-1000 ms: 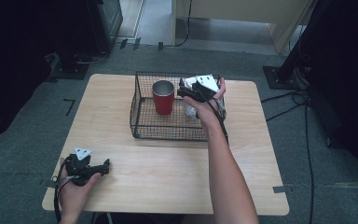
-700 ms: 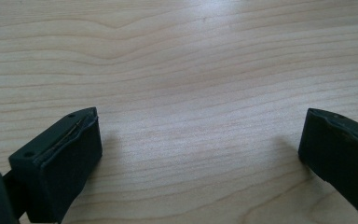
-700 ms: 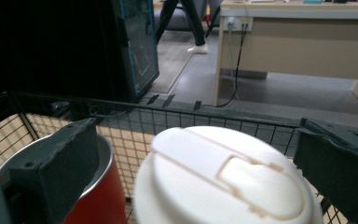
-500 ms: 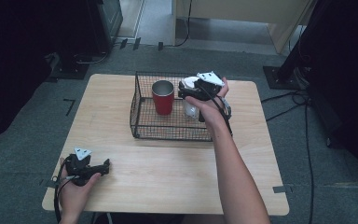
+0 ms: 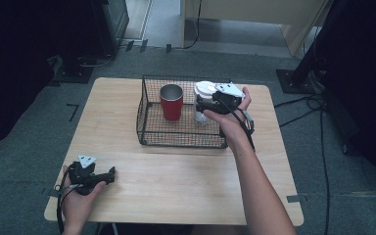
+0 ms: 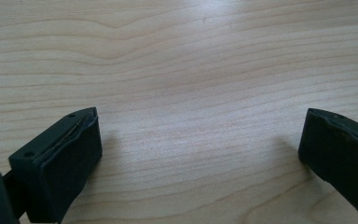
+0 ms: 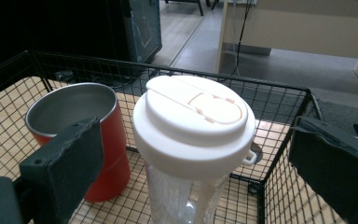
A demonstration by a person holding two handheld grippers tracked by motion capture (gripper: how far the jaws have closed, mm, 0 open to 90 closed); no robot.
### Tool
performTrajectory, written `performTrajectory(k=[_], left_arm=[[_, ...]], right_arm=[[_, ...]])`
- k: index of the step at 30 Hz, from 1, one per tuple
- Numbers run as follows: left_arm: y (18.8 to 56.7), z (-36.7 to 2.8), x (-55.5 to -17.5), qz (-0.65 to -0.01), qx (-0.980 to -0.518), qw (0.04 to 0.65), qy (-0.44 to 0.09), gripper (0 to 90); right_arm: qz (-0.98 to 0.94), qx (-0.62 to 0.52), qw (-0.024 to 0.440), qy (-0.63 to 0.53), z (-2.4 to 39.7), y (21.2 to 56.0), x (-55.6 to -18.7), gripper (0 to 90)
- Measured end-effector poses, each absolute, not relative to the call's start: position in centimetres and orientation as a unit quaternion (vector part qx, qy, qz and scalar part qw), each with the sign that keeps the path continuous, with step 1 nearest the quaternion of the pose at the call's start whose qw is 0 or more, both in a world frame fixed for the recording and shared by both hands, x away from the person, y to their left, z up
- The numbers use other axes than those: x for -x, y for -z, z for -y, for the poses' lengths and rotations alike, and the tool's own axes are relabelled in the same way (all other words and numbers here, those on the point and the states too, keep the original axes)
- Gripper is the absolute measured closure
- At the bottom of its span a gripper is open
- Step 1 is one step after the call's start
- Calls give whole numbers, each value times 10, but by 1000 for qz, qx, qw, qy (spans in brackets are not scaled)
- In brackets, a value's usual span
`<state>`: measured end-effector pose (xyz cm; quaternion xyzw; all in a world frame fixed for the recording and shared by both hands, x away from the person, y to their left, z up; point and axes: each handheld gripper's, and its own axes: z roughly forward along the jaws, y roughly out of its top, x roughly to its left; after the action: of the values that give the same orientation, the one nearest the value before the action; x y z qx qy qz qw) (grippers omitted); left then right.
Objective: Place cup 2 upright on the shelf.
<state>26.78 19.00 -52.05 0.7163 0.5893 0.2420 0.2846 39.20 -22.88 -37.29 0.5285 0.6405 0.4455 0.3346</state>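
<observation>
The right gripper (image 5: 201,104) hovers over the right half of the black wire basket (image 5: 149,105), its jaws level with a clear tumbler (image 7: 186,196) capped by a white lid (image 7: 194,126). In the right gripper view the two black jaws stand on either side of that lid with a gap between each pad and the rim, so nothing is clamped; the jaws have just been closing in around the tumbler, which stands between them. The tumbler stands upright on the basket's mesh floor, and the lid's flip tab is closed flat. Just beside it, to its left in the high view, stands a red metal cup (image 5: 171,102) with a bare steel inside, upright and apart from the tumbler. The basket sits at the far middle of the light wooden table (image 5: 186,181).

The left gripper (image 5: 111,173) lies near the table's near-left corner in the person's left hand (image 5: 78,196), well apart from the basket. Its jaws are spread wide over bare wood in the left gripper view (image 6: 200,154), with nothing between them.
</observation>
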Motion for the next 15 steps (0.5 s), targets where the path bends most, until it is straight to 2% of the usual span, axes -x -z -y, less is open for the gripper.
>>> performTrajectory(k=[10, 15], left_arm=[[520, -190, -268, -590, -716, 285, -242, 0], [520, -190, -268, -590, -716, 285, -242, 0]], right_arm=[[-647, -522, 329, -447, 246, 377, -360, 34], [-661, -507, 328, -446, 257, 380, -345, 3]])
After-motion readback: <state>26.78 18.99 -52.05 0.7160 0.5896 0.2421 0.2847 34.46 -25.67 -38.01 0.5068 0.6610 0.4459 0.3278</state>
